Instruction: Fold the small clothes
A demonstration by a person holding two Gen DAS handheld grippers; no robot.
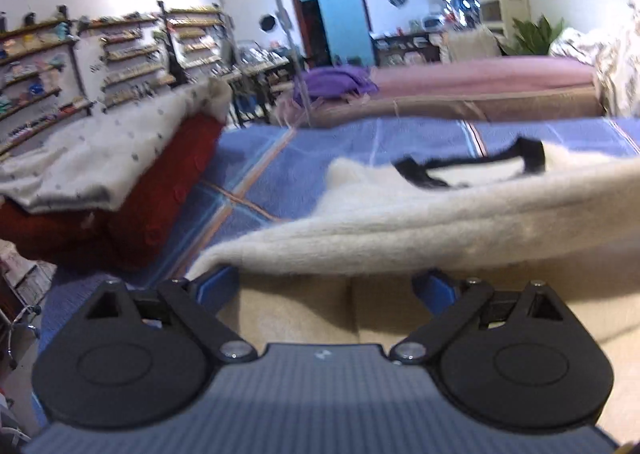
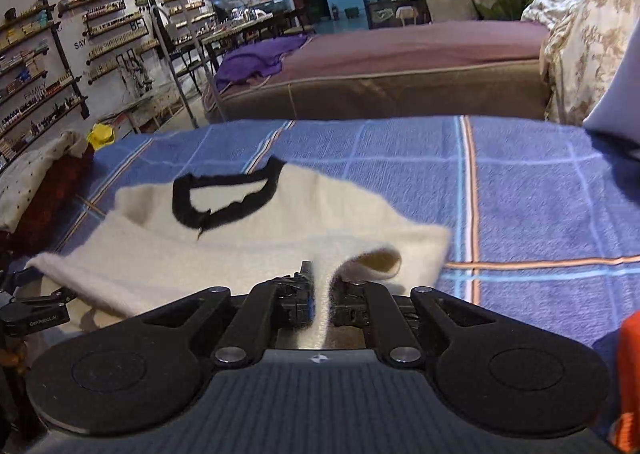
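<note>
Cream knit sweater with a black neckline band, spread on a blue plaid blanket covering the bed. Neckline at the far side; near hem raised off the blanket.

Right tool: pressed together, pinching a fold of the sweater's near hem, cream fabric running straight down between the two black fingers. Just right of the pinch, hem curled into an open loop showing the inner face. Rest of the sweater reaching away to the far left from this tool.

Left tool: spread wide, blue fingertips well apart, tucked just under the lifted near edge of the sweater. Fabric stretched across above both tips and sloping up to the right; no visible grip on it. Black neckline band lying far right of this tool.

Left of the sweater, a red folded garment on the blanket, with a white dotted cloth piled on top. Beyond the blanket's far edge, a second bed with a mauve cover and a purple cloth on its left end.
</note>
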